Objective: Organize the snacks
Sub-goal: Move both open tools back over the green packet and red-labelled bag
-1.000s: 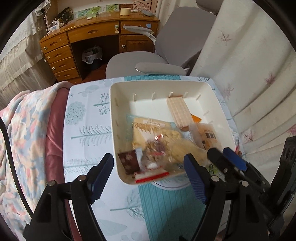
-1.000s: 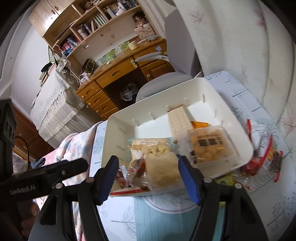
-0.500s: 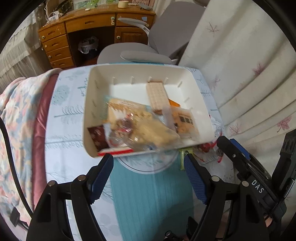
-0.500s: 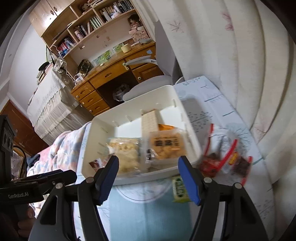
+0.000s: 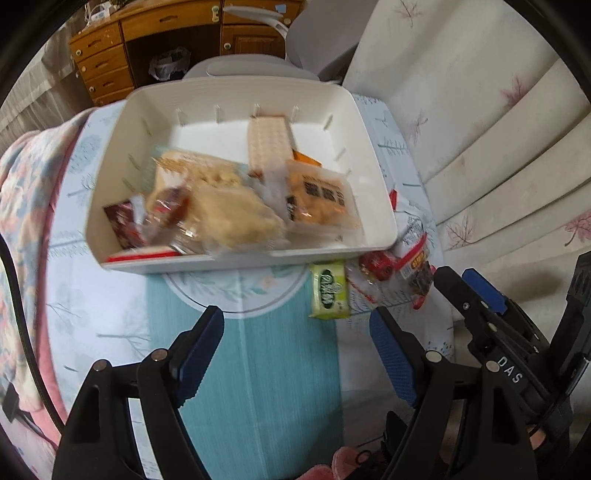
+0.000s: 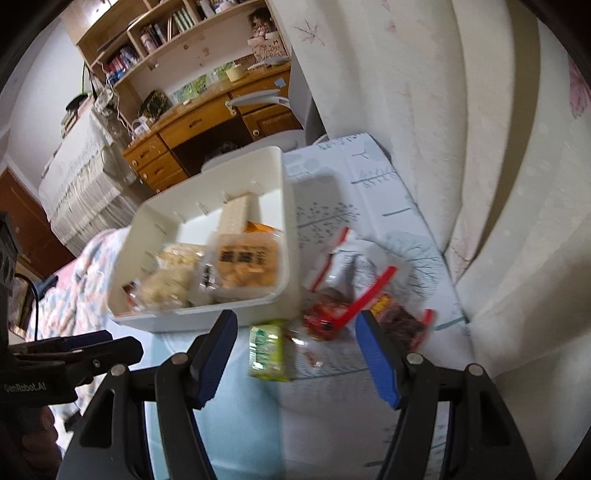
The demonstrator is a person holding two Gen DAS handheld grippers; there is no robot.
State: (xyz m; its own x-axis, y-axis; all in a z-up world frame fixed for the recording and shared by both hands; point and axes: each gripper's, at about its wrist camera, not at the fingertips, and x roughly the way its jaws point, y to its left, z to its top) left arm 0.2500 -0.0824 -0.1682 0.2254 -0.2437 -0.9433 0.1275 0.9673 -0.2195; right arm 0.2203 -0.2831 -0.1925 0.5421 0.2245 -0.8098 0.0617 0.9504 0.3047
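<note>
A white bin (image 5: 373,155) (image 6: 286,206) on the patterned tablecloth holds several snack packs, among them an orange cracker pack (image 5: 319,201) and a tall wafer pack (image 5: 267,142). A green snack bar (image 5: 328,290) (image 6: 267,349) lies on the cloth just in front of the bin. Red-trimmed clear packs (image 5: 408,264) (image 6: 354,306) lie to its right. My left gripper (image 5: 297,356) is open and empty, hovering in front of the bin. My right gripper (image 6: 295,352) is open and empty, right before the green bar and red packs; it also shows in the left wrist view (image 5: 469,291).
A cream curtain (image 5: 480,129) hangs close along the table's right side. A grey office chair (image 5: 251,70) and a wooden desk (image 5: 155,33) stand behind the table. A floral blanket (image 5: 26,192) lies at the left.
Both grippers have pulled back from the bin and swung right. The green bar and red packs on the cloth have come into view in front of my right gripper.
</note>
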